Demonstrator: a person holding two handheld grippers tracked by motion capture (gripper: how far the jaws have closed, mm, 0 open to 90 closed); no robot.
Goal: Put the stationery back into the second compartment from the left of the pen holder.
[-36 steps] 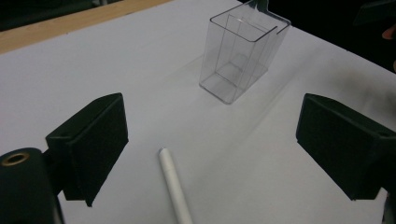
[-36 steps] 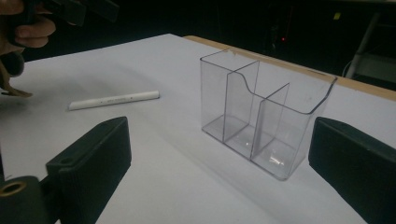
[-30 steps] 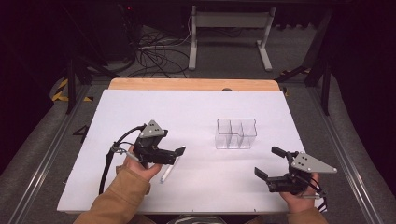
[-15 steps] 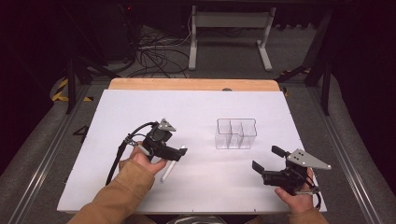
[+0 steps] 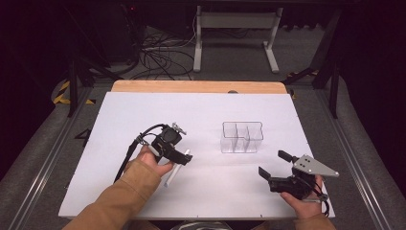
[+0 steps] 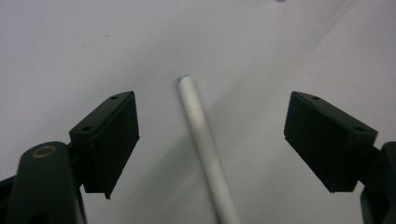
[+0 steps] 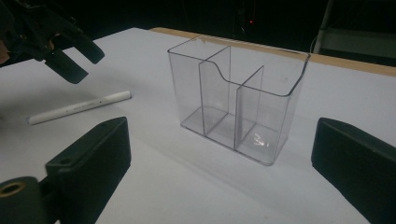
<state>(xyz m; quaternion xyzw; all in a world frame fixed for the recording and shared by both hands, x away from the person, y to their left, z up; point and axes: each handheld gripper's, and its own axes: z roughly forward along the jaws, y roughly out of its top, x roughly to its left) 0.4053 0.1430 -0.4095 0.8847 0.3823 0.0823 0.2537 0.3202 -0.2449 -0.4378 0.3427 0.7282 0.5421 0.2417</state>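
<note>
A slim white plastic pen [image 6: 204, 147] lies flat on the white tabletop [image 5: 206, 115], left of centre, between the spread jaws of the left gripper [image 5: 178, 158], which hovers over it released. To its right stands a clear plastic three-compartment organiser [image 5: 242, 137]. At the near right, the right gripper [image 5: 273, 164] is likewise released, grasping nothing.
</note>
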